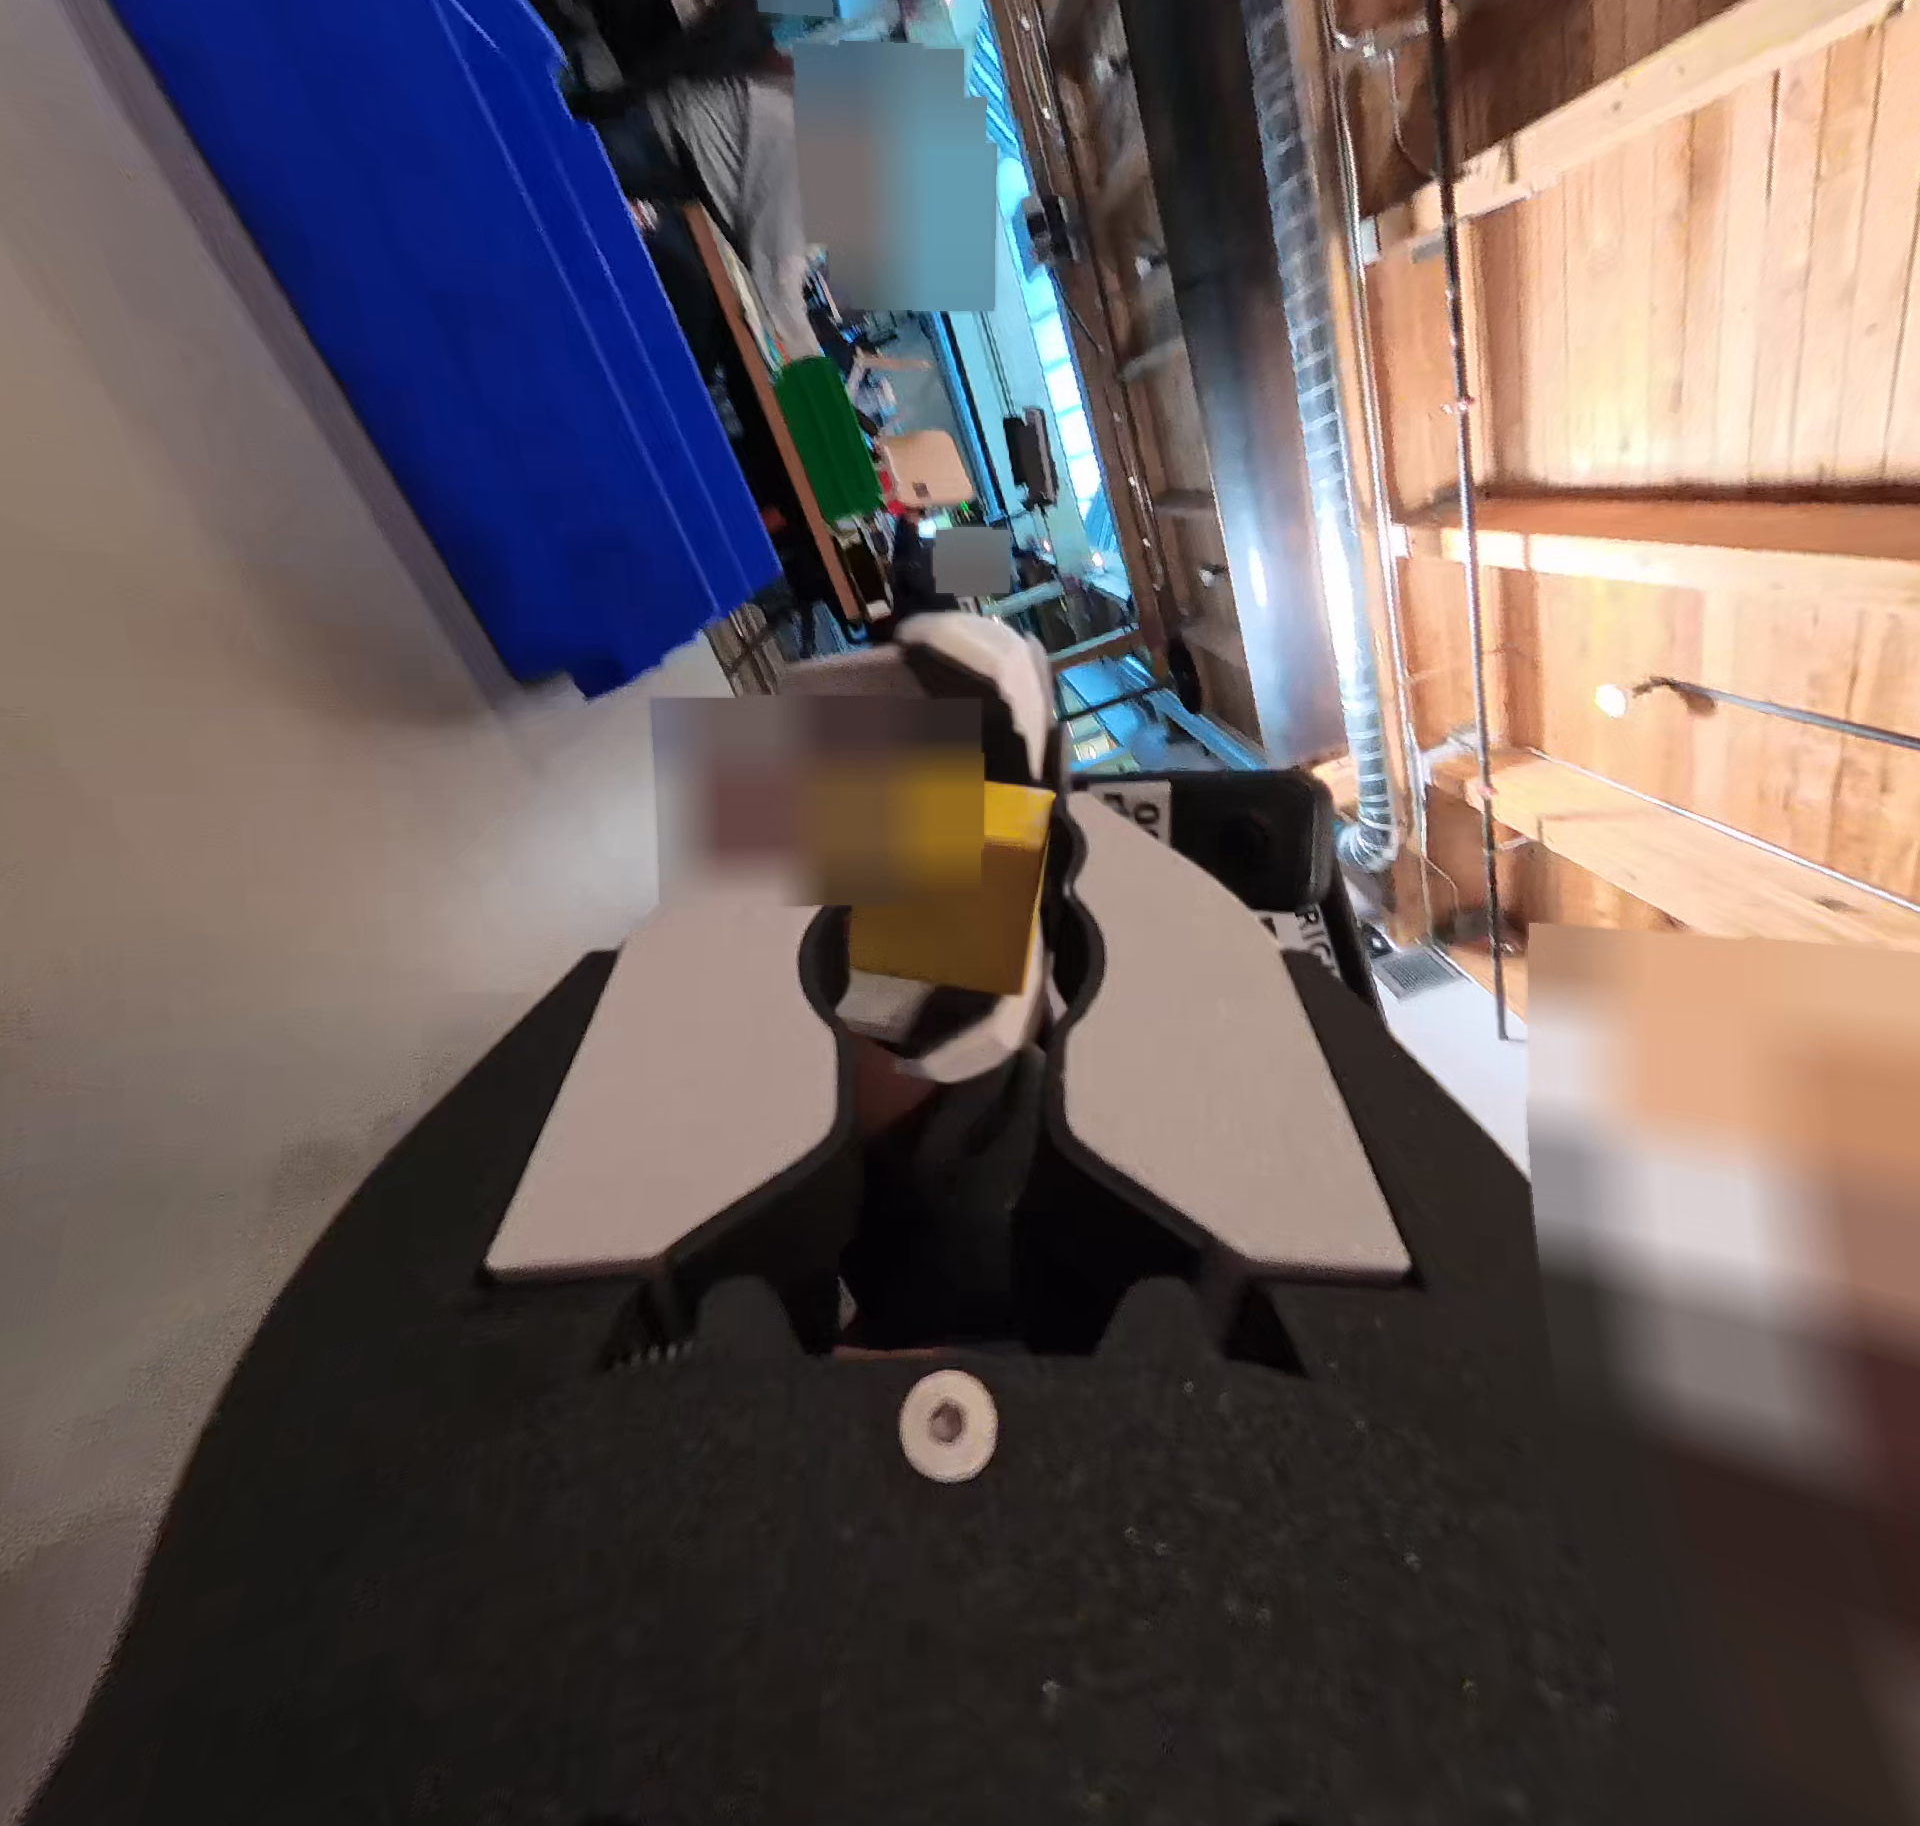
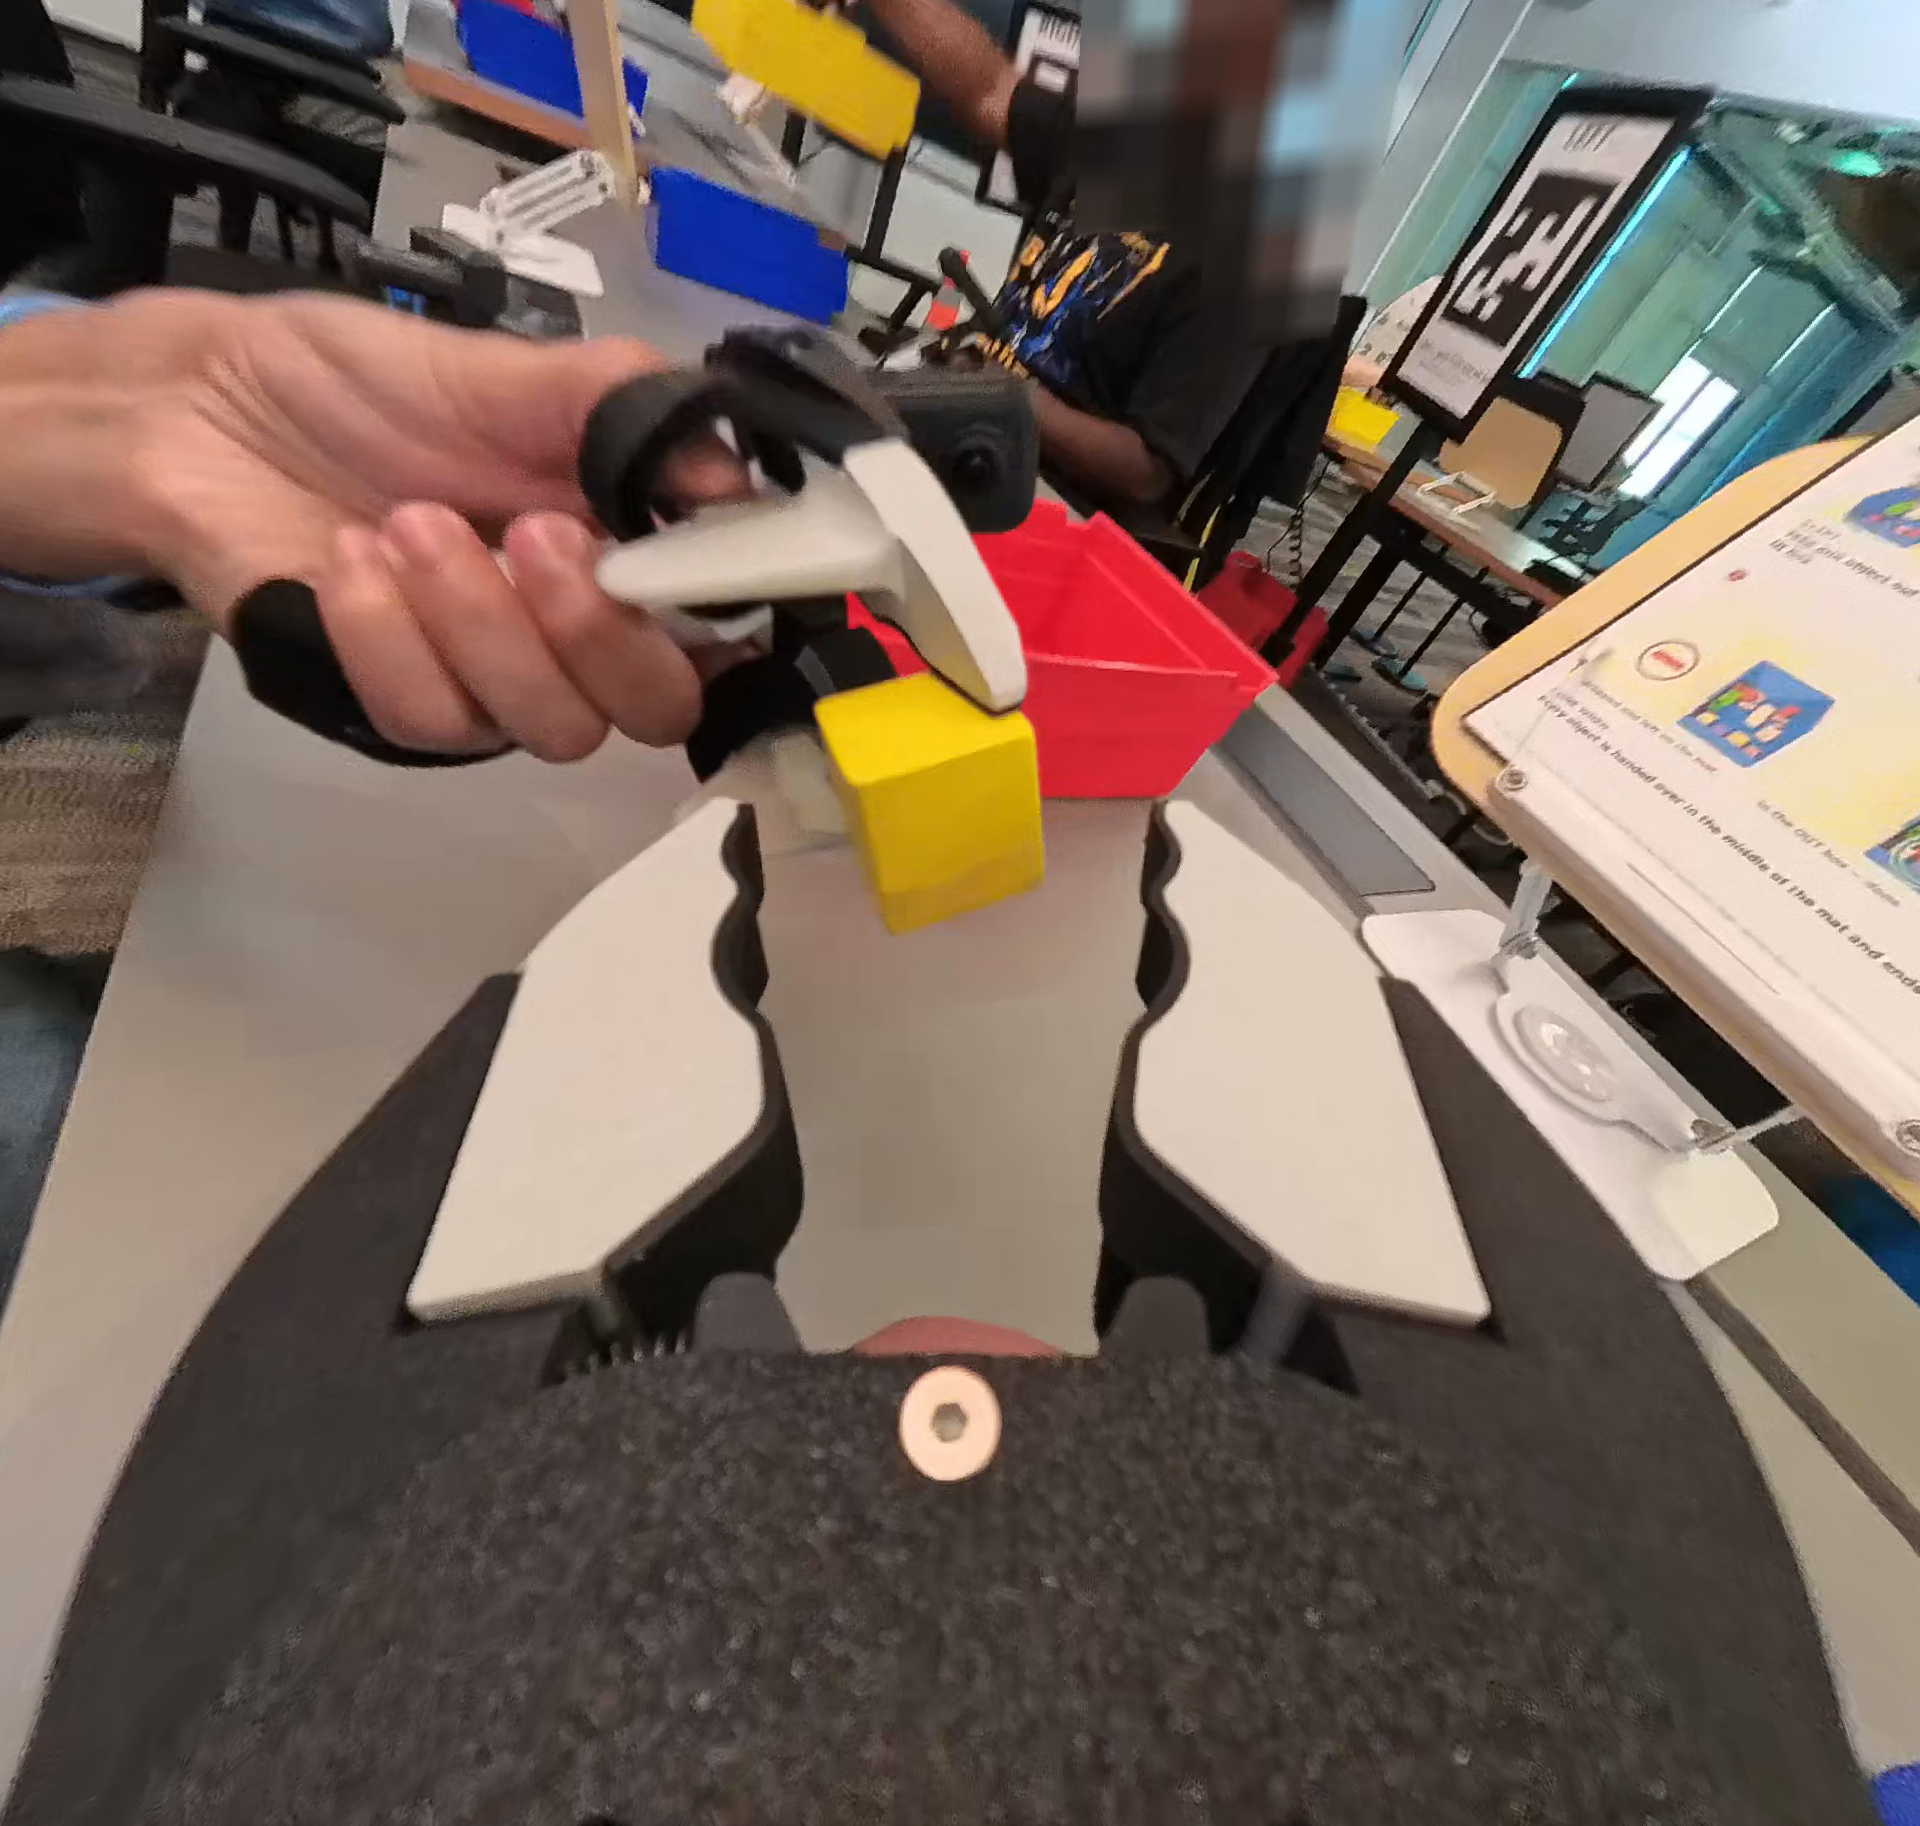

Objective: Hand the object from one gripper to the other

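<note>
Right wrist view: your left gripper [image 2: 914,727], held in your hand [image 2: 343,529], pinches a yellow block [image 2: 940,800] between its fingers, one grey finger [image 2: 935,571] pressed on the block's top edge. The block hangs in the air above the pale surface [image 2: 260,893], just ahead of your right gripper [image 2: 951,903], whose fingers are spread wide and touch nothing. A red bin [image 2: 1101,696] sits on the surface right behind the block, and a tilted instruction board [image 2: 1714,789] stands at the right edge.

Left wrist view, rolled sideways: the fingers of your left gripper [image 1: 951,903] clench the block [image 1: 956,924], with your right gripper [image 1: 997,716] just beyond it and a blue bin [image 1: 416,301] lying farther off.
</note>
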The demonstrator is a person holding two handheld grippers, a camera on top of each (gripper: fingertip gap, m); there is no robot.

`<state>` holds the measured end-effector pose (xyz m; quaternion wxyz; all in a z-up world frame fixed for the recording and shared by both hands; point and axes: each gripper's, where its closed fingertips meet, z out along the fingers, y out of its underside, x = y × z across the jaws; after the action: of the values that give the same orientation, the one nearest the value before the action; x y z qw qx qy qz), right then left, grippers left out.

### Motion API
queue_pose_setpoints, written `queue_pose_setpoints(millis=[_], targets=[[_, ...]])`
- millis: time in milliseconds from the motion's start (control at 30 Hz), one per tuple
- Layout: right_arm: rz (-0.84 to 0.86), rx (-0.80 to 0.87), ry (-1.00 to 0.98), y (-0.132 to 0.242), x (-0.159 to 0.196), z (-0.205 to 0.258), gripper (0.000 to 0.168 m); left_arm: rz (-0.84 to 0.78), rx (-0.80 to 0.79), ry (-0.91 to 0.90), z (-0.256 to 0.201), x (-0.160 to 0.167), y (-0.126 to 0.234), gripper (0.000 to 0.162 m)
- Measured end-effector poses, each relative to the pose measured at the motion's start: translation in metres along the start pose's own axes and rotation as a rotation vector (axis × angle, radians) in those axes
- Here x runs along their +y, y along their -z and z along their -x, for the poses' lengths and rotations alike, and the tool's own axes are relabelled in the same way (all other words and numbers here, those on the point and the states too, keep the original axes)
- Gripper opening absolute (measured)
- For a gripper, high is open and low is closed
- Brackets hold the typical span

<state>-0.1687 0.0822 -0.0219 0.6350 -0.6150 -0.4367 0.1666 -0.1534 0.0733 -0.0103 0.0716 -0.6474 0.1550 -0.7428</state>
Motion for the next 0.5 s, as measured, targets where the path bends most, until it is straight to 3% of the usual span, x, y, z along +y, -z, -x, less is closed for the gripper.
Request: queue_pose_setpoints(millis=[33, 100, 233, 300, 367, 500], targets=[[0.01, -0.003, 0.006, 0.0, 0.004, 0.0, 0.068, 0.033, 0.007, -0.005, -0.002, 0.007, -0.004, 0.035], [-0.021, -0.09, 0.02, 0.008, 0.005, 0.016, 0.034, 0.086, 0.014, 0.007, -0.002, 0.018, -0.01, 0.034], [-0.019, -0.115, 0.043, 0.022, 0.009, 0.026, 0.034, 0.138, 0.069, 0.024, -0.002, 0.036, -0.012, 0.035], [-0.016, -0.101, 0.043, 0.029, 0.011, 0.026, 0.034, 0.15, 0.068, -0.004, 0.006, 0.046, -0.005, 0.049], [-0.014, -0.087, 0.018, 0.041, 0.011, 0.021, 0.035, 0.148, 0.033, -0.038, 0.02, 0.059, 0.006, 0.053], [0.1, 0.084, 0.014, 0.083, 0.016, -0.045, 0.035, 0.189, -0.047, -0.061, 0.049, 0.099, 0.028, 0.049]])
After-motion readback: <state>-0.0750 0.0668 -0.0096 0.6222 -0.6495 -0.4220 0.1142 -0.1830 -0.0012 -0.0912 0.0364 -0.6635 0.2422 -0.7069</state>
